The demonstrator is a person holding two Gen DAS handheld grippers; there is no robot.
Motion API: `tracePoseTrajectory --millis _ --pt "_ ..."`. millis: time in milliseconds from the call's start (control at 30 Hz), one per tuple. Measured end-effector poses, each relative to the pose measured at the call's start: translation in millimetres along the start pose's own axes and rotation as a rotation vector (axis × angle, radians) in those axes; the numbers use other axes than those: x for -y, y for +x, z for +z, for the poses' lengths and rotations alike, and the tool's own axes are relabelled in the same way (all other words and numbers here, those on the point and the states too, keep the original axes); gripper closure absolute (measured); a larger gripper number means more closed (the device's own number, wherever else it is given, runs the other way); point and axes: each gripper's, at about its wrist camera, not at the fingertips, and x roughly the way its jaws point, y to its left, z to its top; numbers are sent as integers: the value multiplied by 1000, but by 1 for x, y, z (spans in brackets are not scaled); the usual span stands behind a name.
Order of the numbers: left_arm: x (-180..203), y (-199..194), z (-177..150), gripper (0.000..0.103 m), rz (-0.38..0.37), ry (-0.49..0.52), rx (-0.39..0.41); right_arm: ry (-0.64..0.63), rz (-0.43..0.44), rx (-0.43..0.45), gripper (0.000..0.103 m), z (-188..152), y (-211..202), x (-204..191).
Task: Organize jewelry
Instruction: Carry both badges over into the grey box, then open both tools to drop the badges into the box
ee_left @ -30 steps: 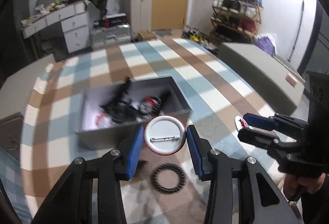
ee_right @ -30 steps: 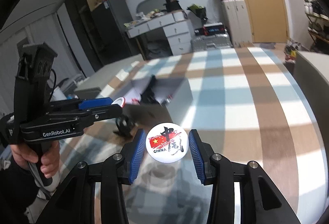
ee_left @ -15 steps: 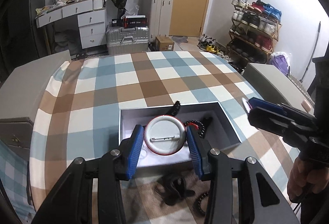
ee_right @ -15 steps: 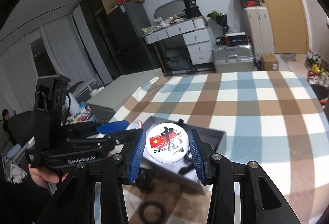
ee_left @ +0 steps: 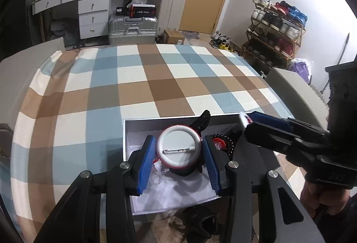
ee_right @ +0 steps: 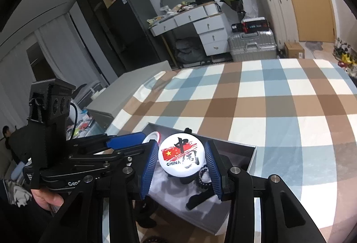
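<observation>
Both sets of jaws are closed on round pin badges: the left gripper clamps a badge with its pin-back facing the camera, while the right gripper grips a "CHINA" flag badge. Both hang over the open grey box of dark jewelry on the checkered tablecloth.

Blue, brown and white checked tablecloth; grey box; white, red-flagged badge
</observation>
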Motion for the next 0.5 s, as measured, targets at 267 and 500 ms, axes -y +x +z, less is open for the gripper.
tracePoseTrajectory --millis 267,500 --pt "-4 5 4 43 -57 -1 -21 28 24 35 42 -1 -5 4" --pt "-7 -17 3 37 -39 -16 36 24 6 101 27 -1 -32 -3"
